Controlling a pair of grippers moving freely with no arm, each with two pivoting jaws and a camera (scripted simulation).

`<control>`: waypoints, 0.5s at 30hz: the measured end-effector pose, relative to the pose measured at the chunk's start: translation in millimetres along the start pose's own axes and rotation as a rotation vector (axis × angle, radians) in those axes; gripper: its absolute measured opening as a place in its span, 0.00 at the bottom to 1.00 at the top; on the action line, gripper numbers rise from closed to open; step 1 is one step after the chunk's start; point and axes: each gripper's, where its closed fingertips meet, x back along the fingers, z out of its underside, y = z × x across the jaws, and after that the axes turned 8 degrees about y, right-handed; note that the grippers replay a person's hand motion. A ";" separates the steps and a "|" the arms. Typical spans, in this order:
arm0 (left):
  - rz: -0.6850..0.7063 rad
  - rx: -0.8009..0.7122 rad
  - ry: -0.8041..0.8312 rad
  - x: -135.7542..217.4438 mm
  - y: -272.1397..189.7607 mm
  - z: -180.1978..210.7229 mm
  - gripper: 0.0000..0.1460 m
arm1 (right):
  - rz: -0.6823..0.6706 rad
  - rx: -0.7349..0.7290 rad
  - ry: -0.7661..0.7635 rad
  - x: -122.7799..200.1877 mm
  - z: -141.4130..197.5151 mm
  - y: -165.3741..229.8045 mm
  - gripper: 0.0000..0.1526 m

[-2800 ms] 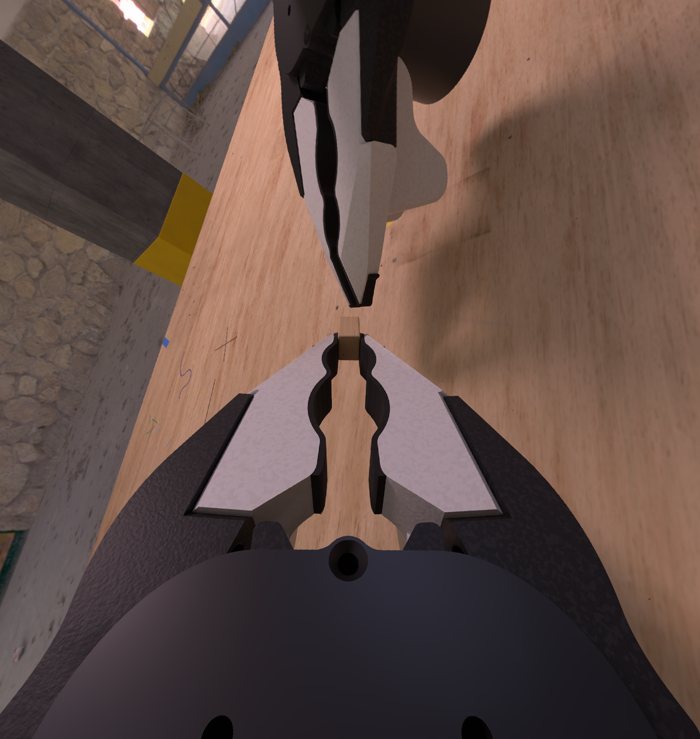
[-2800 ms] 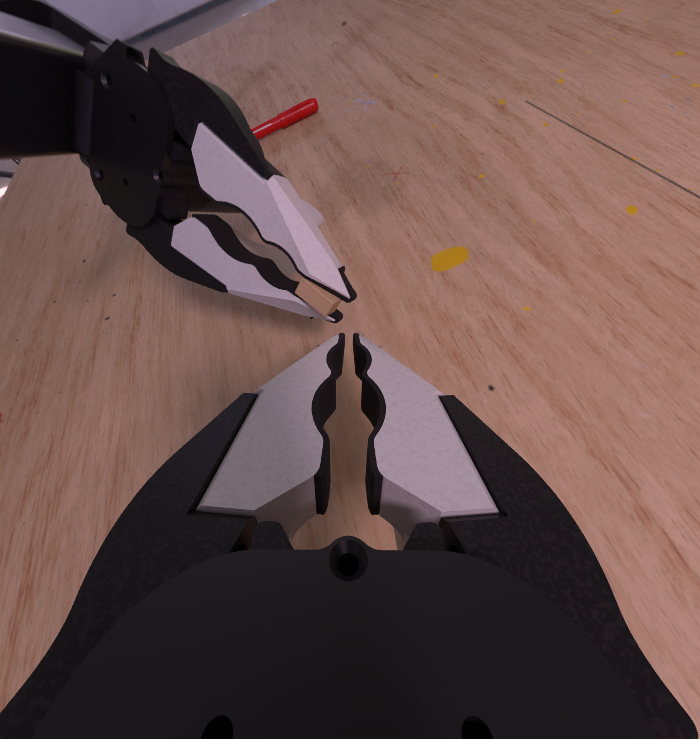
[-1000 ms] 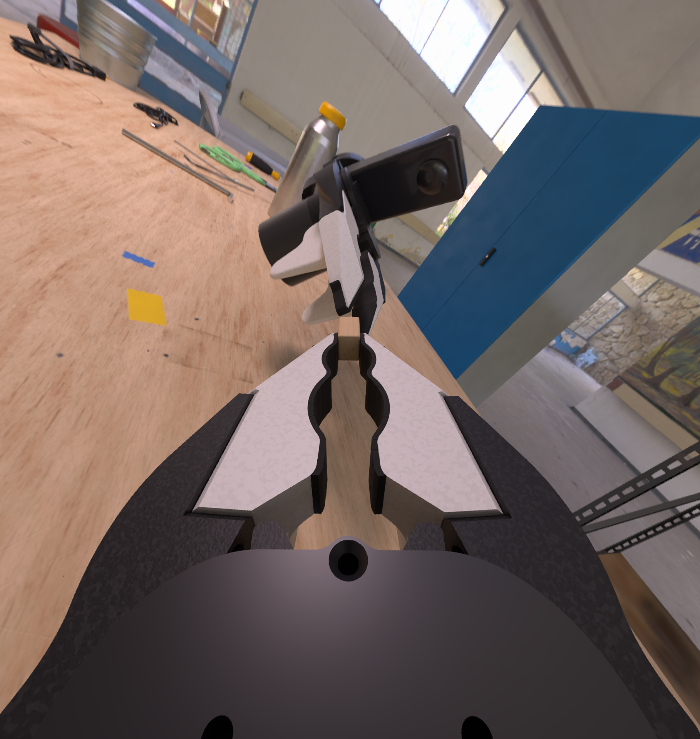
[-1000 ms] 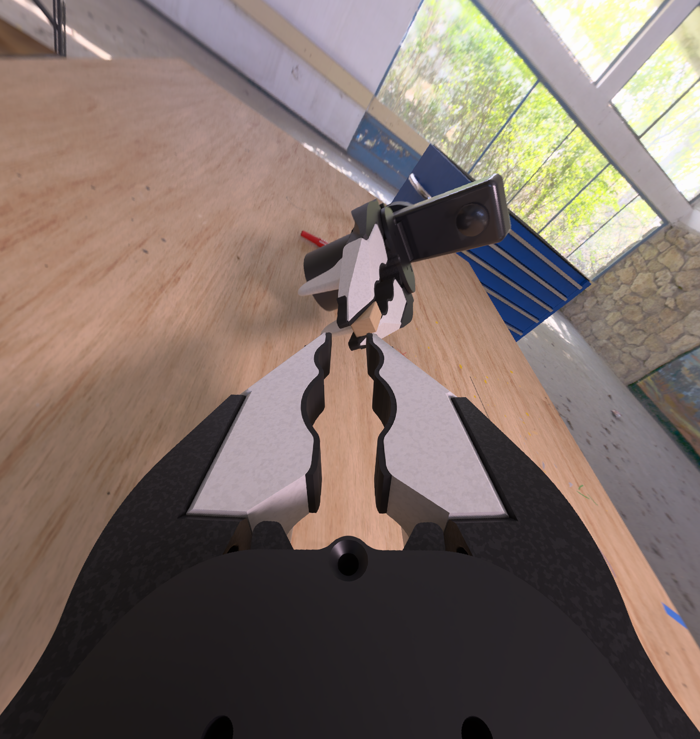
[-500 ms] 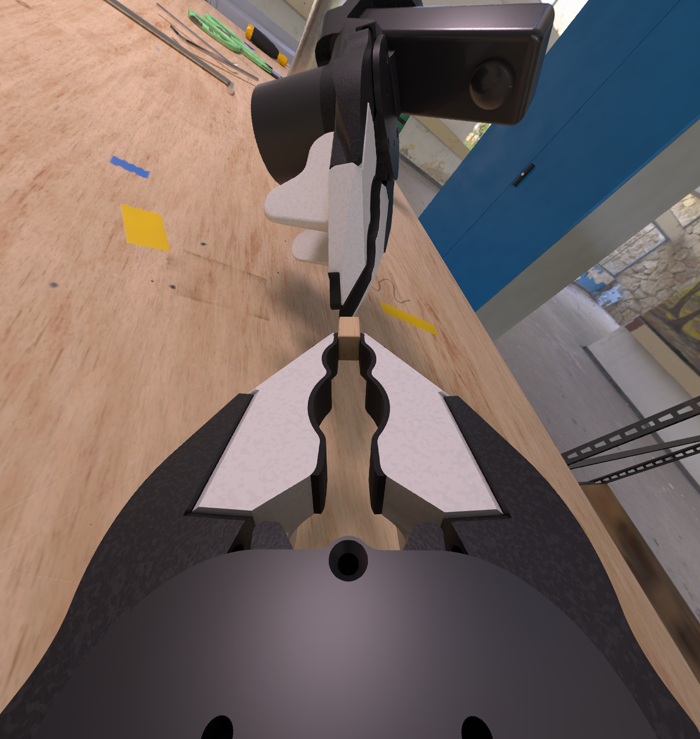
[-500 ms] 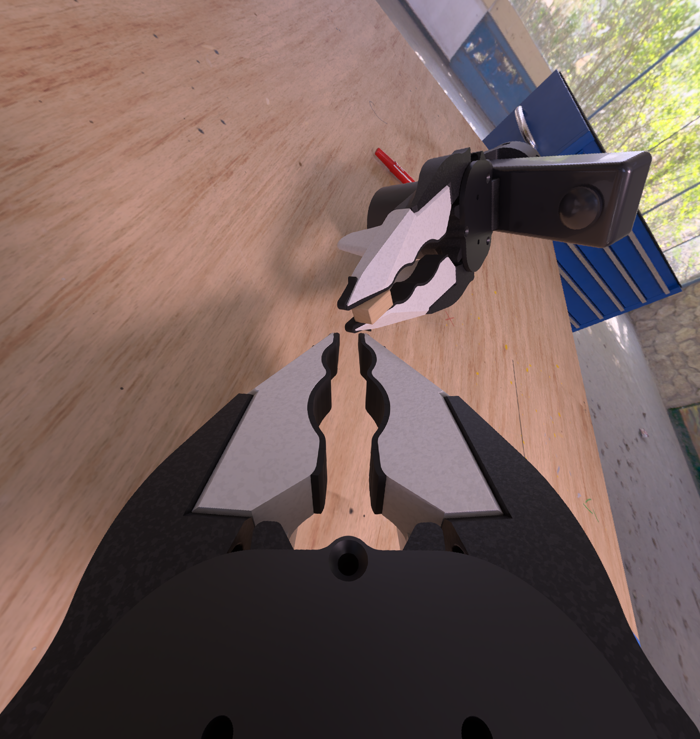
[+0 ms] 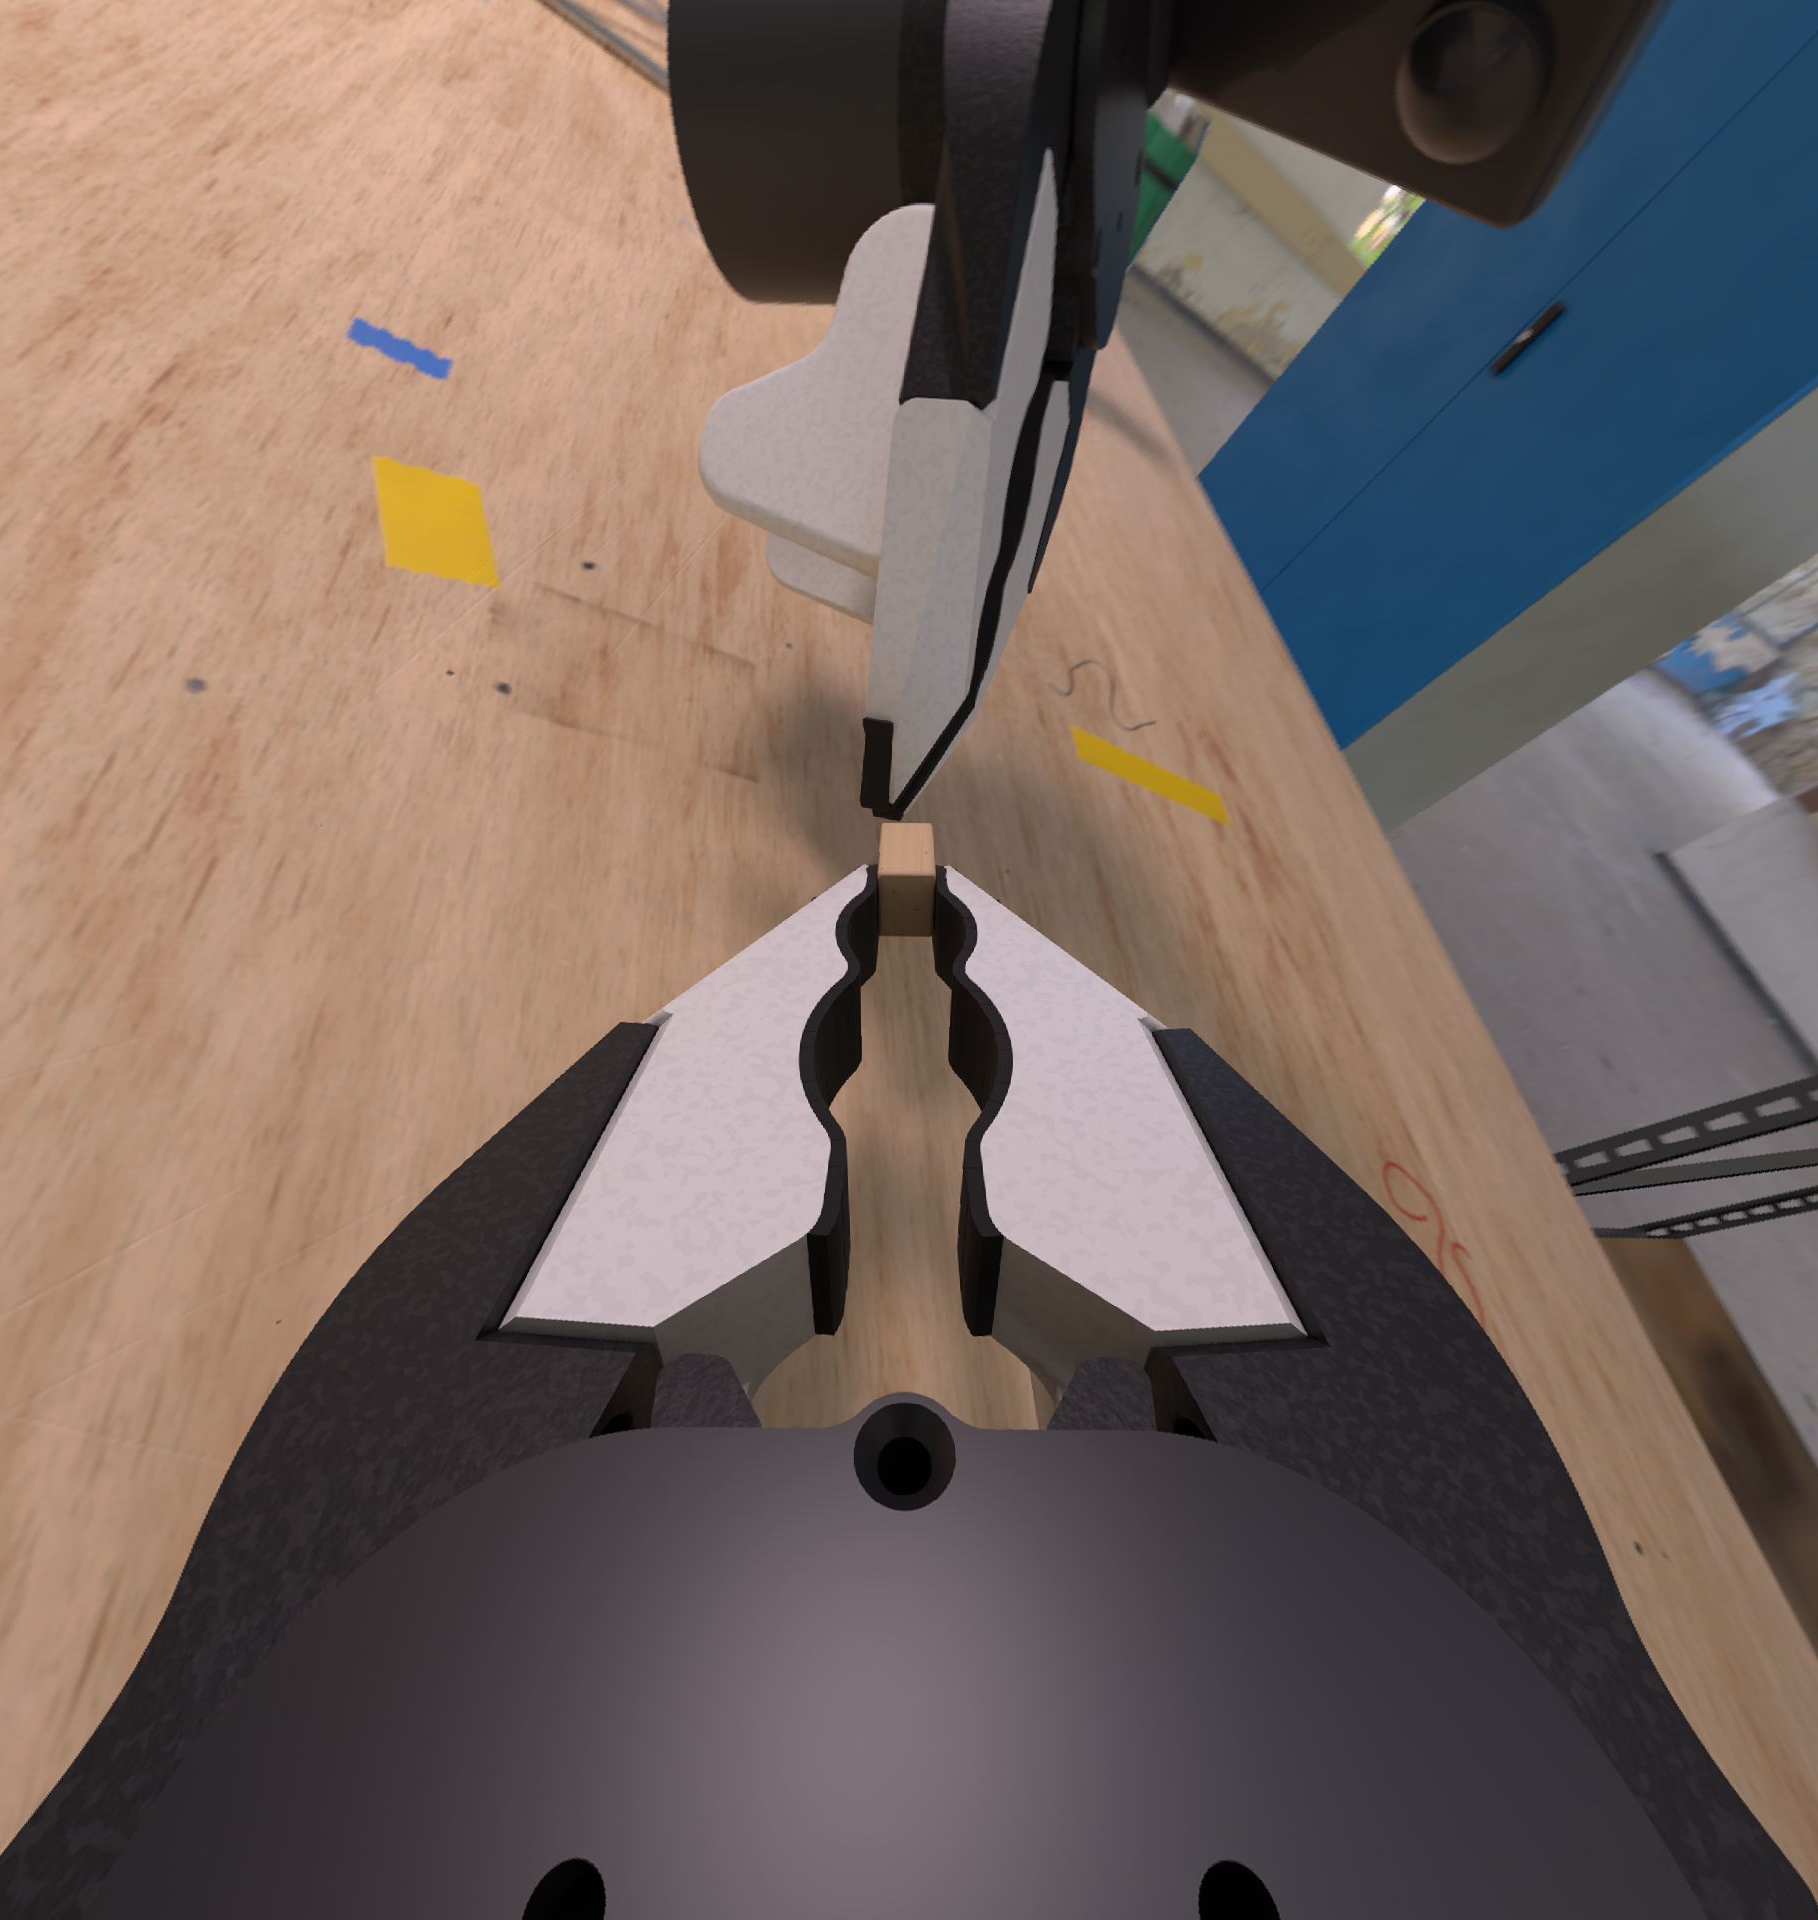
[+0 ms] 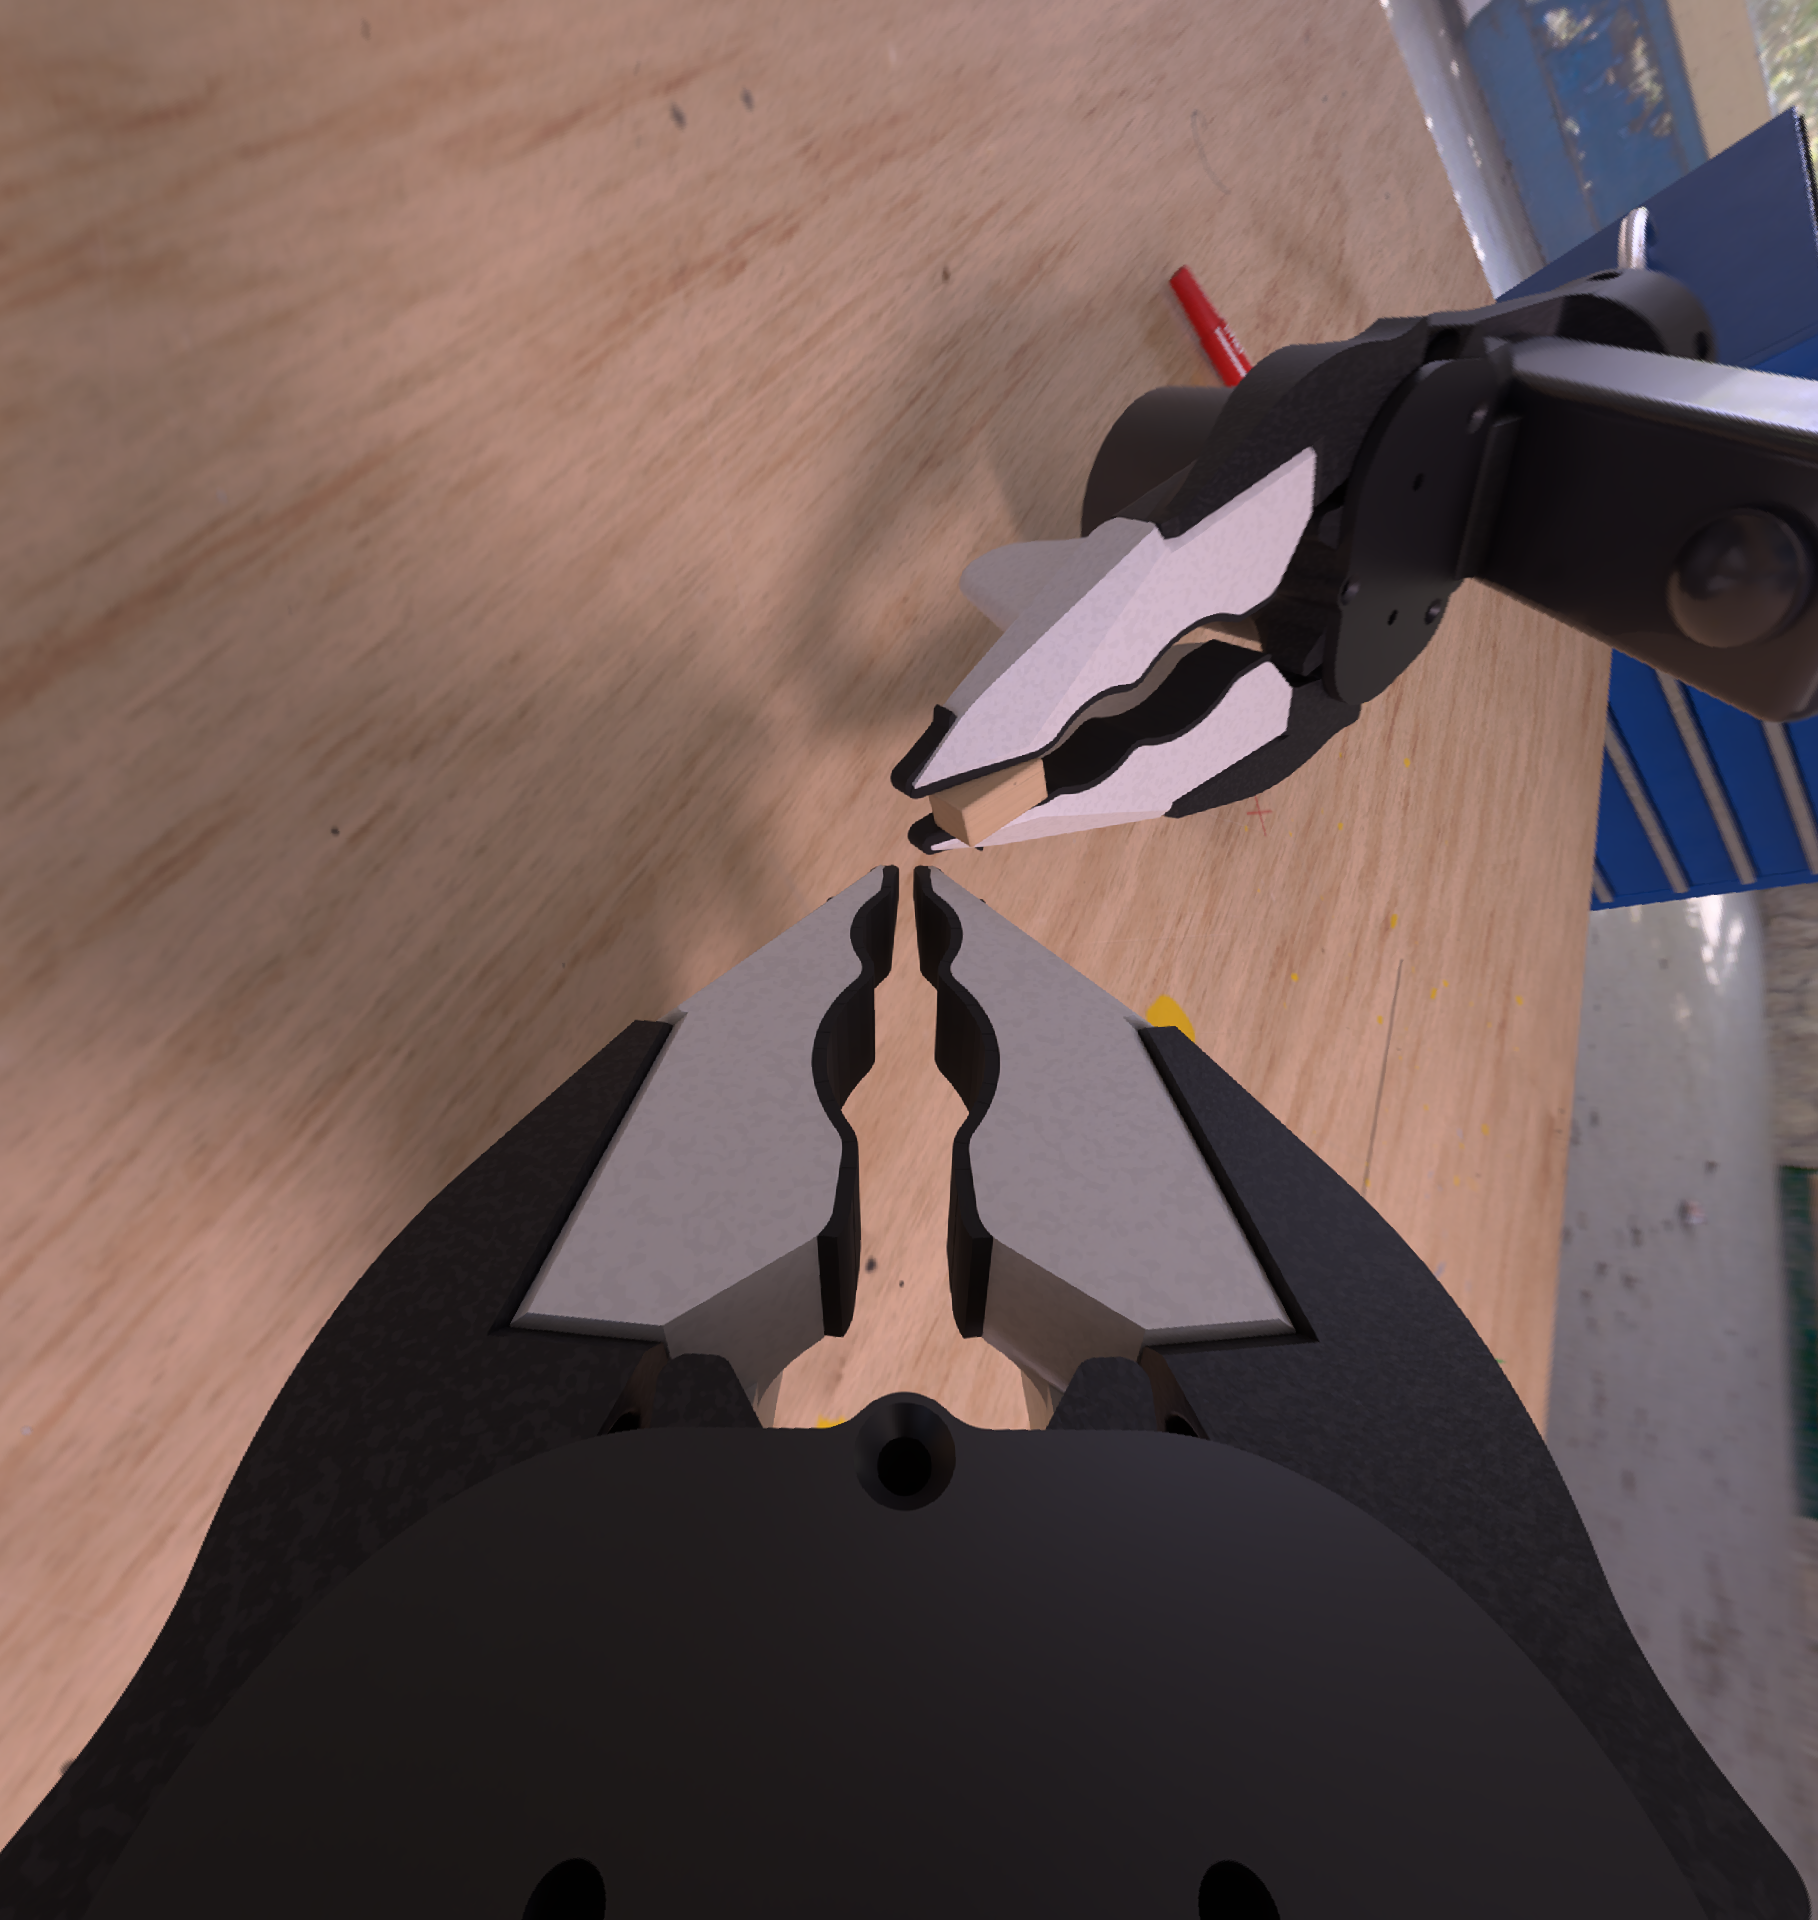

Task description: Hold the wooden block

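Observation:
A small pale wooden block [image 7: 906,883] is pinched between the fingertips of my left gripper [image 7: 906,896], which holds it above the plywood table. In the right wrist view the block [image 8: 993,802] shows as a short bar between the left gripper's [image 8: 936,805] tips. My right gripper [image 8: 906,878] is shut and empty, its tips just short of the block. In the left wrist view the right gripper [image 7: 889,790] comes down from above, its tips just above the block and apart from it.
The plywood table [image 7: 261,831] carries yellow tape patches [image 7: 432,520] and a blue mark [image 7: 399,346]. A red marker [image 8: 1208,322] lies behind the left gripper. The table edge runs at the right [image 7: 1507,1195], with a blue cabinet [image 7: 1559,416] beyond it.
Both grippers have swung and come closer together, and the right gripper looms larger over the block. The right gripper's jaws have narrowed to nearly touching. The left gripper keeps its hold on the block.

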 end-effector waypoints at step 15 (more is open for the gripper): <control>-0.199 -0.142 0.087 0.6 18.4 6.1 0.06 | 0.098 0.037 0.048 -2.1 13.5 -5.9 0.02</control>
